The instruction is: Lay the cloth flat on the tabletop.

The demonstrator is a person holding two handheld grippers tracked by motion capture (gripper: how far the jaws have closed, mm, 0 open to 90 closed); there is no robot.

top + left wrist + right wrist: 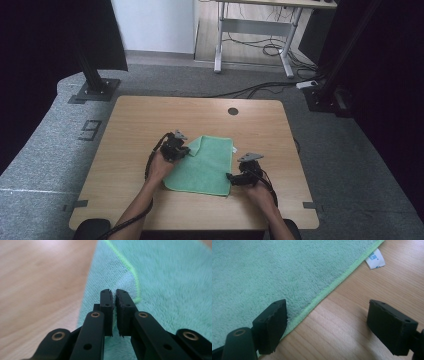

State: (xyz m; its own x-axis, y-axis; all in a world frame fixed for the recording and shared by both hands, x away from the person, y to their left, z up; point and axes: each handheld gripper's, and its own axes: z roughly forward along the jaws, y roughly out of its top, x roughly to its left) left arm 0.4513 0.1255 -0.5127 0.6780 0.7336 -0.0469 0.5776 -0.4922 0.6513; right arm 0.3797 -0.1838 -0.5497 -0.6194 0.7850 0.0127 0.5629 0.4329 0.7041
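Lying flat near the middle of the wooden table (135, 120), the green cloth (207, 167) shows in the high view with its far left corner folded over onto itself; the left tongs (184, 150) sit on that folded corner and the right tongs (230, 177) rest at the near right edge. The left gripper view shows the left tongs (114, 293) closed almost pad to pad, with a thin ridge of the cloth (160, 285) pinched between them beside the bright hem (130, 267). The right gripper view shows the right tongs (327, 312) standing wide apart and holding nothing: one pad (273, 322) lies on the cloth (274, 272) just inside its hem, the other over bare table (352, 315), so the edge runs between them; a white care label (375, 258) projects from the hem farther along. Judged from its pile and drape, the cloth is light, soft and limp, with no stiffness to carry a shape, so it will sag and trail from any single point. The stitched hem or a corner offers the firmest purchase; a two-corner hold should keep the fold square.
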